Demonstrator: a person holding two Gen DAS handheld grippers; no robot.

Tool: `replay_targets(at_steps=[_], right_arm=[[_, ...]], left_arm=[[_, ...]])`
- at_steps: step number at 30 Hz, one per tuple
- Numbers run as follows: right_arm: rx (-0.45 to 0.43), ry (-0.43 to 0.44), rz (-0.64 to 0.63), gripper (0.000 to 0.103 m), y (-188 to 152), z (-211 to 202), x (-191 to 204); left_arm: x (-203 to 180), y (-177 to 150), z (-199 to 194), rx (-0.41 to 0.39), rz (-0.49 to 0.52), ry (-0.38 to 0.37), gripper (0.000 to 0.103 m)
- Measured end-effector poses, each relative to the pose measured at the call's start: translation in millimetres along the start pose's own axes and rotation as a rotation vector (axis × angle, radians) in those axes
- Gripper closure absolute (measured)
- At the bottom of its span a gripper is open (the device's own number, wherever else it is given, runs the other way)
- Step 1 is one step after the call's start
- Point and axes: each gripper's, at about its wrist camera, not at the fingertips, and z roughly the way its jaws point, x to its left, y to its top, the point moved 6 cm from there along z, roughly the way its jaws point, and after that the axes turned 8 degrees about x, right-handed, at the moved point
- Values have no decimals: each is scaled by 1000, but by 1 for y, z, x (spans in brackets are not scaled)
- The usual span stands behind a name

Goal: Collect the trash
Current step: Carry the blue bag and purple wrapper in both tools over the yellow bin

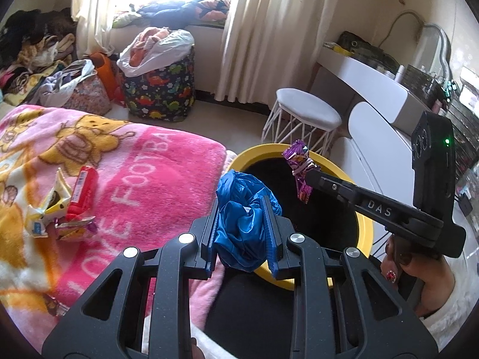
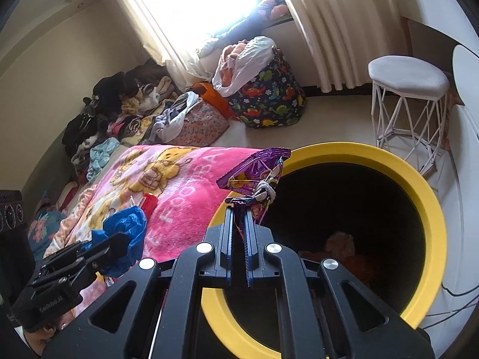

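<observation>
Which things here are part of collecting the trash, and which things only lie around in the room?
Part of the job:
- blue plastic bag, held in left gripper
- purple wrapper, held in right gripper
- yellow-rimmed bin
- red wrapper and other wrappers on the pink blanket

Only lying around:
- white stool
- dinosaur-print basket
- clothes pile

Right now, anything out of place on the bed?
Yes. Loose wrappers, including a red one, still lie crumpled on the pink blanket, uncollected. Both grippers are already full, holding trash by the yellow bin.
</observation>
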Motion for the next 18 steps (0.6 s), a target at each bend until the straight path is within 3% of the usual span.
replay_targets(at_steps=[18], right_arm=[[-8,-29,63,96,-6,-12,-35]], left_arm=[[-41,-2,23,35,92,-51,84]])
